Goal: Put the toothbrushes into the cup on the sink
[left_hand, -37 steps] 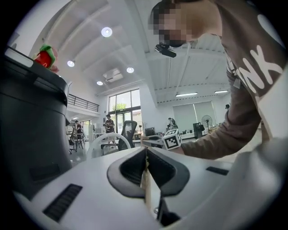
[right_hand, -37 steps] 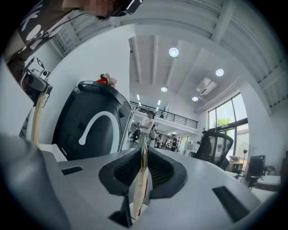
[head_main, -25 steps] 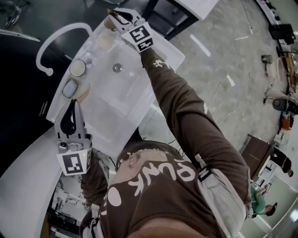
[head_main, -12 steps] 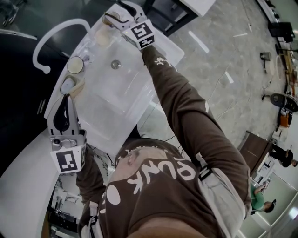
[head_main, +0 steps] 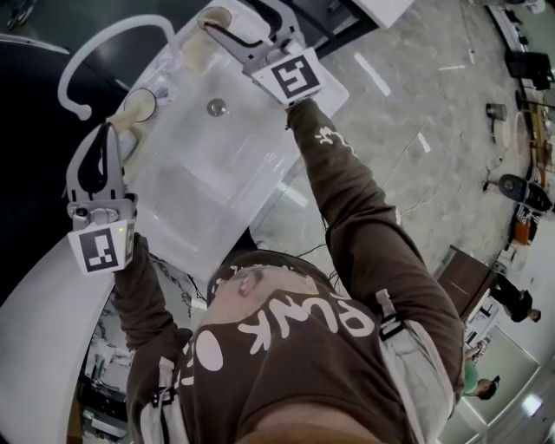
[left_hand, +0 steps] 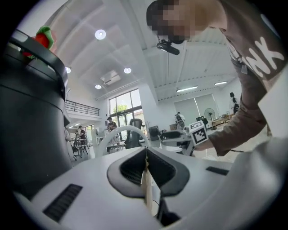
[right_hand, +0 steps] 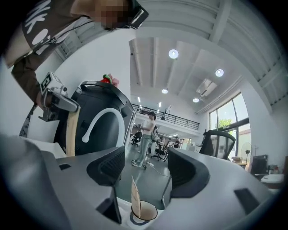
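Note:
A tan cup stands at the sink's far corner, and one pale toothbrush leans inside it in the right gripper view. My right gripper hangs just above the cup. Its jaws are opening, and the brush stands free below the pads. My left gripper is over the sink's left rim, shut on a pale wooden toothbrush. In the right gripper view that brush hangs down from the left gripper.
The white sink has a drain and a curved white faucet on its left. A round dish sits on the rim near the left gripper. Grey floor lies to the right.
The right gripper's jaws have gone from shut to wide apart over the cup, leaving a toothbrush in it. The left gripper has moved farther along the sink's left rim with its brush.

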Motion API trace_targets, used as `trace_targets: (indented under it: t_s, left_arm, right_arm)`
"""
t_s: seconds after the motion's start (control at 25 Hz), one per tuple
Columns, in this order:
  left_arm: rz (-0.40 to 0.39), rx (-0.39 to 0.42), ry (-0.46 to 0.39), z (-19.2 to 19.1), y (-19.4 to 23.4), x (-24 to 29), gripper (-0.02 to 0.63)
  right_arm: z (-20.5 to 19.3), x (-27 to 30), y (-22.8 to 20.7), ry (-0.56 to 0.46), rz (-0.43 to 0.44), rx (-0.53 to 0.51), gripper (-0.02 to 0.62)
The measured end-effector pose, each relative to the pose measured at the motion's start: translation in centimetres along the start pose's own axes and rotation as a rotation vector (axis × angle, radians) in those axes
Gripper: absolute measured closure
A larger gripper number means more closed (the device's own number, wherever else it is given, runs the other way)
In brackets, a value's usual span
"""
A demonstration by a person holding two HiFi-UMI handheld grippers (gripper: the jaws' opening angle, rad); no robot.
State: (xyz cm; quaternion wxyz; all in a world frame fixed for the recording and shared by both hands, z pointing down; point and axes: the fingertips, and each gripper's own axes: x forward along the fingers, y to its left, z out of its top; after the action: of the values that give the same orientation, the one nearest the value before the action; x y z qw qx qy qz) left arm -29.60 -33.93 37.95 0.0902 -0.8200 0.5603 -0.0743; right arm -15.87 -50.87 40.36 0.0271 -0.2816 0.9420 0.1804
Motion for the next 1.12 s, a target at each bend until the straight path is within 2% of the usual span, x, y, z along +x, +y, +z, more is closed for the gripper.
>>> trace_targets:
  t_s: [0.08, 0.2, 0.52, 0.64, 0.72, 0.8, 0.84, 0.92, 1.12]
  left_arm:
    - [0.004, -0.018, -0.007, -1.2, 0.2, 1.0, 0.597]
    - [0.012, -0.01, 0.037, -3.8, 0.6, 2.2, 0.597]
    - [0.02, -0.038, 0.091, -9.3, 0.7, 4.3, 0.597]
    - [-0.004, -0.059, 0.107, -10.2, 0.6, 4.7, 0.597]
    - [-0.014, -0.047, 0.11, -9.7, 0.5, 4.8, 0.581]
    - [-0.014, -0.035, 0.096, -8.3, 0.3, 4.3, 0.45]
    - [-0.013, -0.029, 0.082, -7.3, 0.1, 3.9, 0.407]
    - [-0.012, -0.005, 0.04, -4.8, -0.4, 2.5, 0.383]
    - [-0.015, 0.065, -0.073, 2.5, -2.7, -1.7, 0.379]
  right_arm:
    - [1.4, -0.8, 0.9, -0.028, 0.011, -0.002, 0.31]
    - [2.5, -2.0, 1.7, -0.045, 0.013, 0.008, 0.313]
    - [2.2, -4.4, 2.5, -0.012, -0.007, 0.028, 0.314]
    - [2.0, -5.4, 2.5, 0.004, -0.018, 0.03, 0.314]
    - [2.4, -6.1, 2.5, 0.006, -0.03, 0.031, 0.314]
    - [3.5, -7.0, 2.6, -0.004, -0.041, 0.029, 0.314]
    - [4.3, -7.5, 2.8, -0.011, -0.045, 0.027, 0.314]
    - [5.9, -8.8, 3.5, -0.024, -0.056, 0.023, 0.314]
    - [11.3, -12.6, 5.5, -0.07, -0.073, -0.003, 0.314]
